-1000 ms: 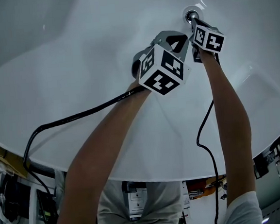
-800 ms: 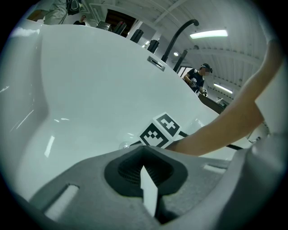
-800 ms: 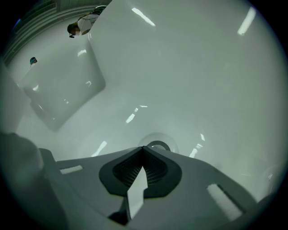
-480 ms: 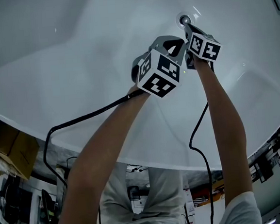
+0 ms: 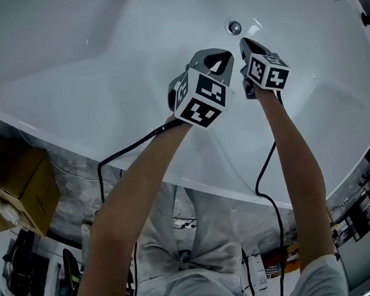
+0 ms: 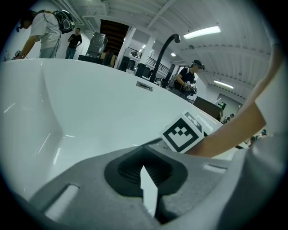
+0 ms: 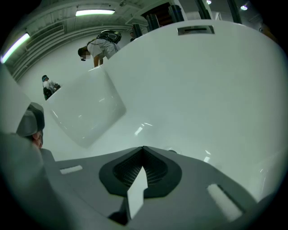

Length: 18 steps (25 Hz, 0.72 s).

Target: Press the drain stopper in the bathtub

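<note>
Over the glossy white bathtub, you hold the grey left gripper and the grey right gripper side by side, each with jaws closed together and empty. Just beyond their tips, clear of both, the small round metal drain stopper sits in the tub floor.

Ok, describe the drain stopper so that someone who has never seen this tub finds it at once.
Start from the white bathtub that fills the head view. On its floor, just beyond the right gripper, sits the drain stopper. It is a small round metal disc, the only dark, shiny spot on the plain white floor.
</note>
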Tool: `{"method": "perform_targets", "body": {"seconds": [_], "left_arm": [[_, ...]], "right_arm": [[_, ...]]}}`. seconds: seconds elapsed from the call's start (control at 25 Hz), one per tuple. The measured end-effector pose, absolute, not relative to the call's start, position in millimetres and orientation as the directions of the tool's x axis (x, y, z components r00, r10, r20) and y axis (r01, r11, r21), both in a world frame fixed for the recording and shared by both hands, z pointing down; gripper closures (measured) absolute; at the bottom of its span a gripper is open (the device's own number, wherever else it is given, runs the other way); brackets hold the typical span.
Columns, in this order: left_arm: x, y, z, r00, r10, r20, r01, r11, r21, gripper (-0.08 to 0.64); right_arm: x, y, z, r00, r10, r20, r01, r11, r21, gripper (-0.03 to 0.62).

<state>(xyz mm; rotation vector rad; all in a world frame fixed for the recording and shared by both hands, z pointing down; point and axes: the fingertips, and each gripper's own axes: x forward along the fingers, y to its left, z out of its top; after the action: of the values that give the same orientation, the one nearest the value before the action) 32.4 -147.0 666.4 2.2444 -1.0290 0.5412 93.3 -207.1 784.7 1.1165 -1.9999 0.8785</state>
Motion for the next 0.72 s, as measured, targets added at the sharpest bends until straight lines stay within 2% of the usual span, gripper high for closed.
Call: {"method": "perform_targets", "body": {"seconds": [0.72], "left_arm": [[27.0,-96.4,503.8,0.593,-0.558,0.58,-0.794,-0.526,0.306,0.56]], "right_arm": [[93.3,-139.4,565.1,-0.534,-0.499,0.683,-0.817,0.514,-0.263,0.591]]}}
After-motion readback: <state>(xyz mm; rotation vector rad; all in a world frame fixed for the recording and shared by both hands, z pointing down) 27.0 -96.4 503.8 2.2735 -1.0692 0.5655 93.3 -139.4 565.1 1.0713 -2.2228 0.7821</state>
